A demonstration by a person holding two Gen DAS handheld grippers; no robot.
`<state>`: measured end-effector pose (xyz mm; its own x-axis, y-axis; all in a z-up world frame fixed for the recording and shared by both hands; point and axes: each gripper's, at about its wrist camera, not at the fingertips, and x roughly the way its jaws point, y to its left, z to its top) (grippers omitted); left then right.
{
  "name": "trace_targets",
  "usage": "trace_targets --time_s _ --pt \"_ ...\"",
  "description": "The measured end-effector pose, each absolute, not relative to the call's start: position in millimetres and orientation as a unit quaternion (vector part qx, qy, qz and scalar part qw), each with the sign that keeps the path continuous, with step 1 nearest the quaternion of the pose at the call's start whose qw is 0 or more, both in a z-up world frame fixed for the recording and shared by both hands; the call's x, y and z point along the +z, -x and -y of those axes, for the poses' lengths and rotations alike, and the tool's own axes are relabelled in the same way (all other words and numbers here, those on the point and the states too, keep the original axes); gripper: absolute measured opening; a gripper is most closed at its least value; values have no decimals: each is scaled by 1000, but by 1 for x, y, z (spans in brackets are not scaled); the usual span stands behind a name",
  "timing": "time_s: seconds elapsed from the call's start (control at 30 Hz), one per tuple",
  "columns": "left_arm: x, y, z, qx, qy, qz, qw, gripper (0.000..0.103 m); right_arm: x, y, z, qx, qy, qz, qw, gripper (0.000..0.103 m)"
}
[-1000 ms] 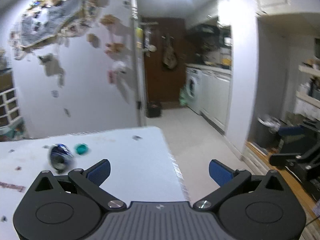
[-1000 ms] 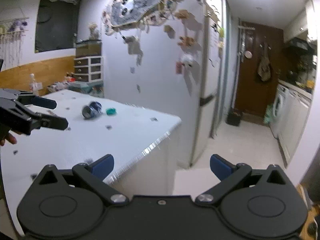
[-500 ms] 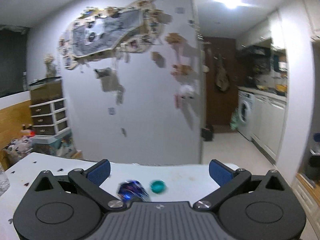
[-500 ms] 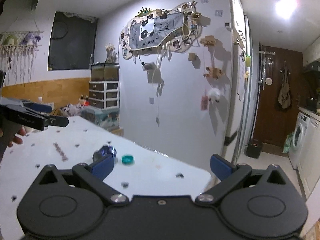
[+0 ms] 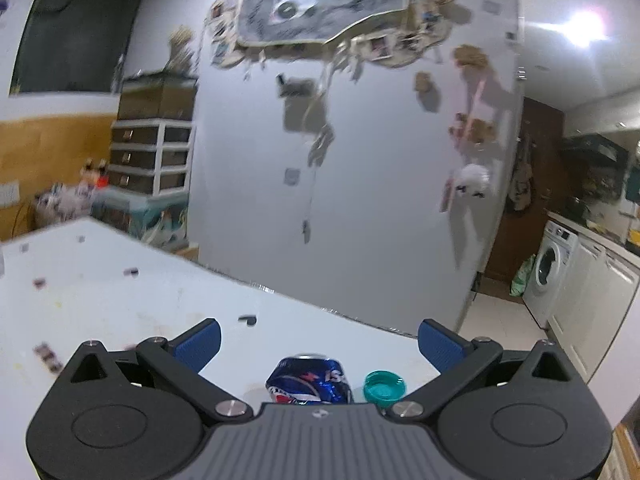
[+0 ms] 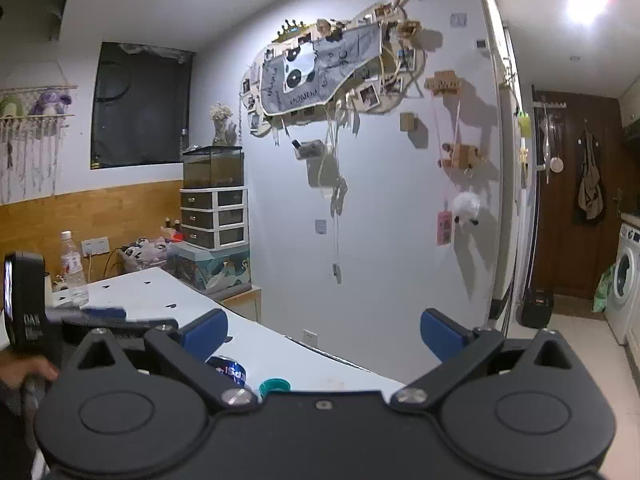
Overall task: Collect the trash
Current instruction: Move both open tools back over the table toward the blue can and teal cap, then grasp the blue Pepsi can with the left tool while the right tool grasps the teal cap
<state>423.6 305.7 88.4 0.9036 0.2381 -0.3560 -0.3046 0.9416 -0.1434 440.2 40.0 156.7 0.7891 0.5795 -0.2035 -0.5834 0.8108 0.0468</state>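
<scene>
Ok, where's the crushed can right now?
In the left wrist view the crushed can lies on the white table, low and central between the open left gripper fingers, with the teal cap just to its right.

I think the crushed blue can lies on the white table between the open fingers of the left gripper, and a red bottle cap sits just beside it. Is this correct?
Not quite: the bottle cap is teal, not red, as the left wrist view shows. The rest holds: the crushed blue can lies on the white table between the open fingers of the left gripper, with the cap just beside it.
</scene>
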Motion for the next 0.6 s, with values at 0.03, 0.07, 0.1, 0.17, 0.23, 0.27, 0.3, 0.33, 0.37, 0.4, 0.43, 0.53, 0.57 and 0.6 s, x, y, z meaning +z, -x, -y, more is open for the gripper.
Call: trace_targets --time_s 0.03,0.07,0.1,0.17,0.23,0.27,0.3,0.33,0.37,0.4,0.43,0.53,0.57,0.6 --pt "83 -428 -309 139 104 -172 970 103 151 -447 -48 301 2 -109 947 103" --pt "77 -433 -312 135 108 -175 969 103 145 -452 -53 293 -6 -112 950 103" --pt "71 -440 -316 128 111 -181 969 103 138 -458 -61 287 -13 -117 951 103" --pt "65 -453 -324 122 109 -199 966 103 126 -471 -75 282 -20 -131 950 103" --pt "59 -461 -332 124 103 -201 966 103 112 -483 -89 270 -21 -143 952 103" --pt "57 -466 -338 125 104 -209 964 103 106 -490 -98 266 -20 -150 952 103" --pt "53 -470 -344 122 106 -216 963 103 100 -495 -104 268 -21 -157 950 103" --pt "50 -474 -350 118 109 -222 962 103 93 -500 -111 268 -24 -164 949 103" --pt "47 -477 -354 114 112 -226 961 103 88 -505 -118 266 -26 -170 948 103" --pt "44 -479 -359 110 121 -230 959 103 81 -510 -126 261 -28 -177 949 103" --pt "41 -480 -366 108 134 -230 958 103 75 -514 -133 254 -29 -182 949 103" --pt "32 -482 -384 96 170 -234 953 103 57 -524 -153 251 -34 -198 947 92" --pt "30 -483 -388 93 179 -234 951 103 51 -528 -160 254 -35 -206 944 88" --pt "26 -484 -393 90 190 -235 949 103 45 -532 -169 257 -36 -215 942 87"
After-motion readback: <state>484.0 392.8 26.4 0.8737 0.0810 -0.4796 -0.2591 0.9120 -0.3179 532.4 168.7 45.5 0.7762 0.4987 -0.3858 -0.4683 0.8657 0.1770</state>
